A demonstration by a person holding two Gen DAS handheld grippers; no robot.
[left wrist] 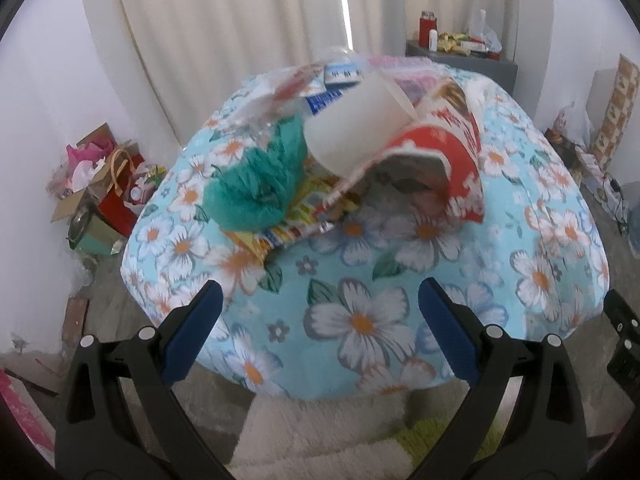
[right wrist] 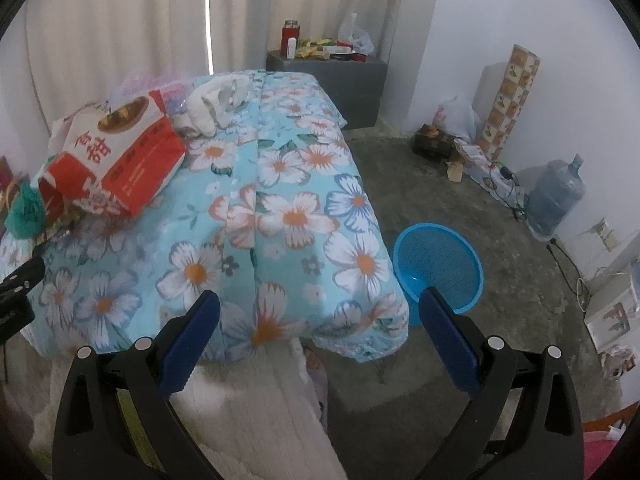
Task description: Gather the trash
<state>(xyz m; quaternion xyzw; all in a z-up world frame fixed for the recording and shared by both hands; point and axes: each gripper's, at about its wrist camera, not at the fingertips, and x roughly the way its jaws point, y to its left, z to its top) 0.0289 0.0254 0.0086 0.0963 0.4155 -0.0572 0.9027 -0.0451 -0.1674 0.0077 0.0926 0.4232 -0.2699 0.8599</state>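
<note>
Left wrist view: the left gripper [left wrist: 320, 320] hangs above the near edge of the table covered with a light blue floral cloth [left wrist: 360, 280], its blue-padded jaws spread wide and holding nothing. The trash lies in one heap at the far middle of the table: a crumpled teal tissue ball [left wrist: 252, 184], a white paper cup on its side [left wrist: 352, 128], a torn red-and-white printed carton [left wrist: 444, 148], a yellow printed wrapper [left wrist: 296, 220] under them, and clear plastic film [left wrist: 272, 96] at the far left. All pieces rest on the cloth, well apart from the jaws.

Right wrist view: the right gripper [right wrist: 320, 320] is likewise spread and empty, near the table's near right corner. The round blue plastic mesh basket [right wrist: 440, 264] stands on the grey floor just beside that corner. Its visible interior appears empty.

Assessment: collection appears not yet begun. Every visible piece remains to be picked up and carried right to the basket.
</note>
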